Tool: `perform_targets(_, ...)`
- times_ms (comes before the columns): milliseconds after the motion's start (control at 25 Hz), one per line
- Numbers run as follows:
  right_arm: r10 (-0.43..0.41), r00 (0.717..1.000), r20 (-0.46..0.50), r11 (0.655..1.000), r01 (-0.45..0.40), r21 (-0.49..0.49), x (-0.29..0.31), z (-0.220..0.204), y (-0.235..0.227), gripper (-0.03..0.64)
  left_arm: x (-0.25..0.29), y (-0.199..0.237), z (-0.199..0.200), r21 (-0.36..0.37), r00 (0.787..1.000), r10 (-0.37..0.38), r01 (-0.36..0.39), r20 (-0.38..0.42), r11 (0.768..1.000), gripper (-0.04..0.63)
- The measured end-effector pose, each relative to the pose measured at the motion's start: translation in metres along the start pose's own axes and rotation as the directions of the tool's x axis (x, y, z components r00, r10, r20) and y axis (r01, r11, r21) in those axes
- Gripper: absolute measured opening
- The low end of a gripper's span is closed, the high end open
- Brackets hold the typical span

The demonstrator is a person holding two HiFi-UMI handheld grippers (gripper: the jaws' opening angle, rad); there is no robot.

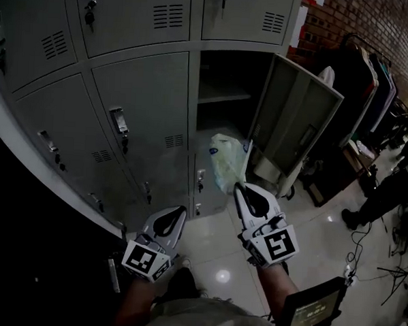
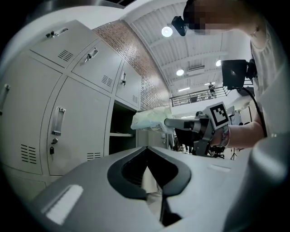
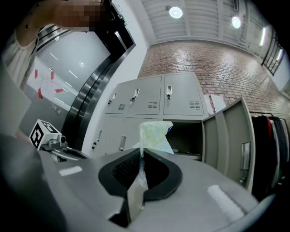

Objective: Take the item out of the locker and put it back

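Observation:
A pale, crumpled plastic bag [image 1: 228, 163] hangs in the air in front of the open locker [image 1: 225, 92], outside its dark compartment. My right gripper [image 1: 237, 188] is shut on the bag's lower edge, and a strip of plastic is pinched between the jaws in the right gripper view [image 3: 141, 152], with the bag [image 3: 155, 135] rising above them. The locker door [image 1: 295, 123] stands swung out to the right. My left gripper [image 1: 182, 209] is lower and to the left, jaws together, nothing in them. From the left gripper view the bag [image 2: 149, 120] sits ahead beside the open locker [image 2: 121, 131].
Closed grey lockers [image 1: 137, 128] fill the wall to the left of the open one. A clothes rack [image 1: 372, 72] stands at the right by a brick wall. Cables and a person's shoe [image 1: 354, 218] lie on the glossy floor at the right. A small screen [image 1: 312, 311] hangs at my chest.

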State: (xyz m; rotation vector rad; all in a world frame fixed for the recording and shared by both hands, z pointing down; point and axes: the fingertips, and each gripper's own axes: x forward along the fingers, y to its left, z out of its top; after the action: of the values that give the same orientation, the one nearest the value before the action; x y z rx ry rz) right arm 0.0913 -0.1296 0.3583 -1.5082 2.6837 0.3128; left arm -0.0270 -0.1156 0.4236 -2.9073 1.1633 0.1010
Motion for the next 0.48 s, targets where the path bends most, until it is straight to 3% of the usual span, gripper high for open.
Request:
perform_targets(200, -0.003, 1.000, -0.011, 1.000, 0.003, 0.002, -0.039, 0.009, 0.014, 0.002, -0.028, -0.028, 0.006, 0.003, 1.000, 0.016, -0.016, 0.004, 1.000, 0.003)
perform_targets(480, -0.007, 1.000, 0.020, 1.000, 0.007, -0.015, -0.044, 0.026, 0.022, 0.002, -0.038, -0.031, 0.028, 0.036, 0.999, 0.006, -0.007, 0.035, 0.999, 0.003)
